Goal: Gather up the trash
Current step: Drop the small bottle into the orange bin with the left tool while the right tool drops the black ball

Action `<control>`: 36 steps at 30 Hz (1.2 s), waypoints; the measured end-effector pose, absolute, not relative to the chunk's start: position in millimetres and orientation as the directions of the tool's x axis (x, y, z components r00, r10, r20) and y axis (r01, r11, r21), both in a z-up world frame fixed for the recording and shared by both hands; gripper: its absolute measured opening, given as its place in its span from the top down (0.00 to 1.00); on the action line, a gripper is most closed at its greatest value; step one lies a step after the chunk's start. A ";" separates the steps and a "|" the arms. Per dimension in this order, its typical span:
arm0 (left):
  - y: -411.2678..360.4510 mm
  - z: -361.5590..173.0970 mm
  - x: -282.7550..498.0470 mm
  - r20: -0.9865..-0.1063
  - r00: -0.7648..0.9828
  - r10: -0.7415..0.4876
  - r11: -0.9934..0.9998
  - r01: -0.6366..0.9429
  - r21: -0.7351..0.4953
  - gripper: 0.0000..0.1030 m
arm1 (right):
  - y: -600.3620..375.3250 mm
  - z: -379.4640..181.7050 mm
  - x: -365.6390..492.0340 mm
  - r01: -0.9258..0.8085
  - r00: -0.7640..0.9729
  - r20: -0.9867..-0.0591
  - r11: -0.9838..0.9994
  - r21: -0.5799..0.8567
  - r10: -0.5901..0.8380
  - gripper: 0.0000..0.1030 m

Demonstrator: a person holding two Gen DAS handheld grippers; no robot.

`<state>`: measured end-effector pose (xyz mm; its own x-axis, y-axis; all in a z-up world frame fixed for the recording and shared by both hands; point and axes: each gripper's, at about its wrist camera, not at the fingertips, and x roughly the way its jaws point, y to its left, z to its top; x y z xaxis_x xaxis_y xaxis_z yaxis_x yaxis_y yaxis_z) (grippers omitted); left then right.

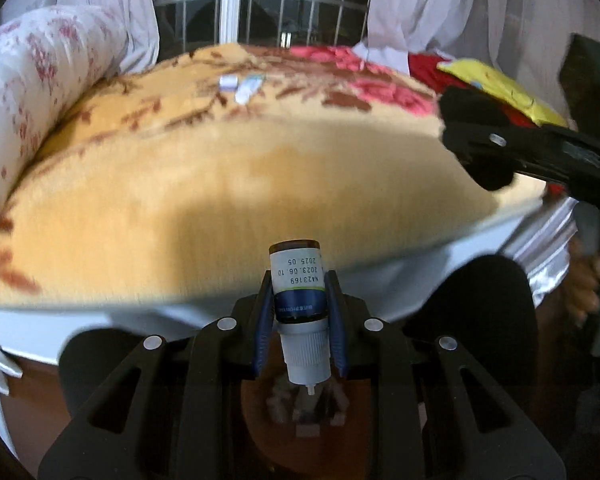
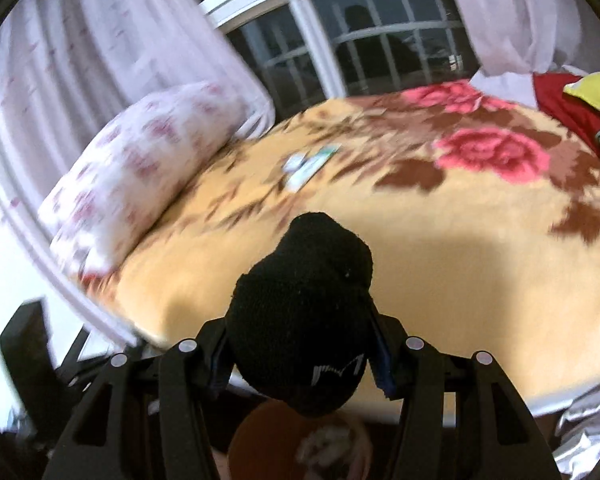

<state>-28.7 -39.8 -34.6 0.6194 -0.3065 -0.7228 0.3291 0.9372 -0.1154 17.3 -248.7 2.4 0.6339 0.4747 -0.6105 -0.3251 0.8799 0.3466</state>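
Observation:
My left gripper is shut on a small brown medicine bottle with a white label and white cap, held over a brown bin that has scraps inside. My right gripper is shut on a black sock, held above the same bin; it also shows at the right of the left wrist view. Two small white packets lie far back on the bed, also seen in the right wrist view.
A yellow floral blanket covers the bed. A white flowered pillow lies at its left. Red and yellow fabric lies at the far right. A barred window and curtains stand behind the bed.

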 end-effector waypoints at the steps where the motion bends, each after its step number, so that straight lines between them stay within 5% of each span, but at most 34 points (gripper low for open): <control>1: -39.5 -39.4 -31.1 -0.731 0.609 -0.308 0.936 0.331 -0.119 0.77 | -244.4 -5.5 5.8 -0.332 0.613 -0.626 0.876 0.349 0.481 0.47; 11: -44.7 -100.6 -46.3 -0.839 0.448 -0.310 0.927 0.337 -0.162 0.77 | -216.6 -96.8 -34.9 -0.316 0.394 -0.796 0.881 0.352 0.459 0.47; 19: -38.4 -113.4 -43.4 -0.865 0.403 -0.299 0.935 0.307 -0.180 0.76 | -208.4 -120.1 -36.0 -0.309 0.331 -0.838 0.889 0.338 0.434 0.47; 22: -36.6 -117.0 -42.1 -0.872 0.392 -0.294 0.937 0.299 -0.181 0.76 | -204.3 -122.5 -34.8 -0.309 0.320 -0.848 0.893 0.328 0.423 0.39; 24: -36.1 -119.2 -42.4 -0.875 0.389 -0.286 0.939 0.297 -0.175 0.66 | -207.7 -123.7 -34.4 -0.300 0.319 -0.851 0.896 0.327 0.418 0.33; 26: -39.7 -117.1 -39.5 -0.877 0.400 -0.265 0.945 0.291 -0.153 0.42 | -207.6 -123.1 -33.9 -0.294 0.325 -0.849 0.897 0.329 0.417 0.33; 27: -40.4 -116.7 -38.6 -0.876 0.408 -0.258 0.947 0.287 -0.145 0.38 | -208.9 -122.0 -34.0 -0.291 0.331 -0.847 0.899 0.327 0.415 0.33; 36: -42.9 -111.1 -40.8 -0.871 0.424 -0.250 0.949 0.284 -0.134 0.36 | -218.6 -105.7 -36.9 -0.283 0.382 -0.827 0.904 0.321 0.414 0.32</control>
<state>-40.8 -42.9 -111.1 0.4237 -0.2497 -0.8707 0.2837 0.9495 -0.1342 -36.9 -218.6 -105.7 0.3819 0.4136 -0.8265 -0.2834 0.9036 0.3212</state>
